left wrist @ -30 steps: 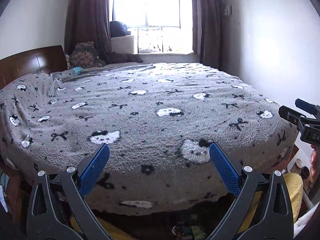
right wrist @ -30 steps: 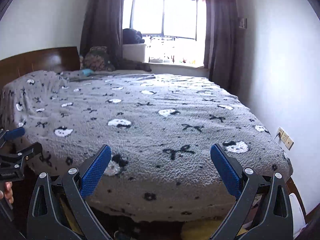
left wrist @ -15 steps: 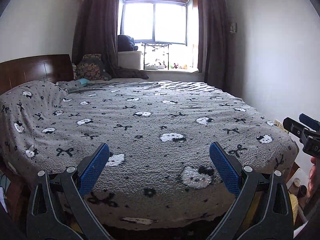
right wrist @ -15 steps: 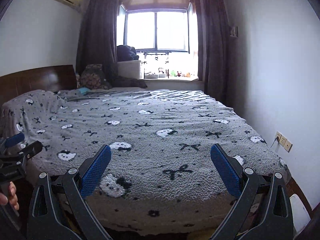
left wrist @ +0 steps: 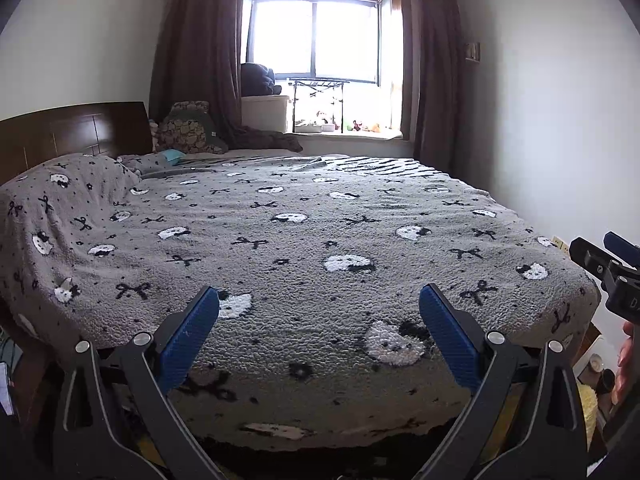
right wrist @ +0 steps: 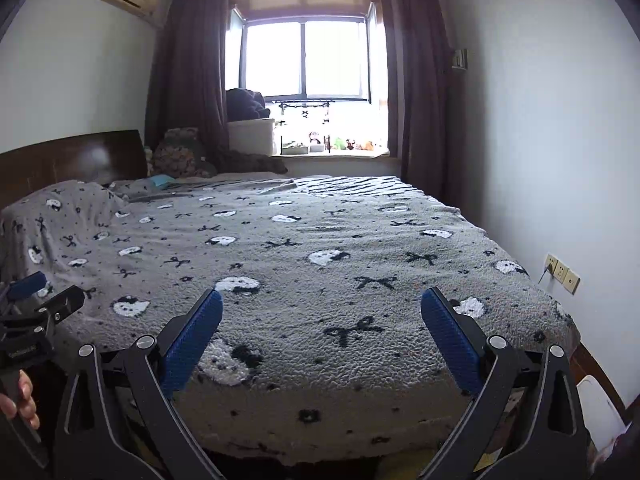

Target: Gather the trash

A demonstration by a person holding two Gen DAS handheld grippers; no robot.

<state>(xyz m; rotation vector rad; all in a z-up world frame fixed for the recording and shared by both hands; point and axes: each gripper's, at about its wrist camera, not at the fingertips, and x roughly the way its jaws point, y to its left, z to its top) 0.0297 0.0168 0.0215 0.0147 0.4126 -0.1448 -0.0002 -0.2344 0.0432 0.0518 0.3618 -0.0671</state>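
Both claws spread, left claw [left wrist: 319, 330], right claw [right wrist: 322, 332], bed [left wrist: 304, 240] foot cropped, underside dark

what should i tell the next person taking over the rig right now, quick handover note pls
Left gripper: open, empty, held above the foot of the bed.
Right gripper: open, empty, alongside at the same end.
Trash: none visible on the grey blanket; a small teal item near the headboard may be worth checking.
Done: nothing collected as far as shown.
Left: find and gather trash; floor clutter at the bed's right corner is unclear.
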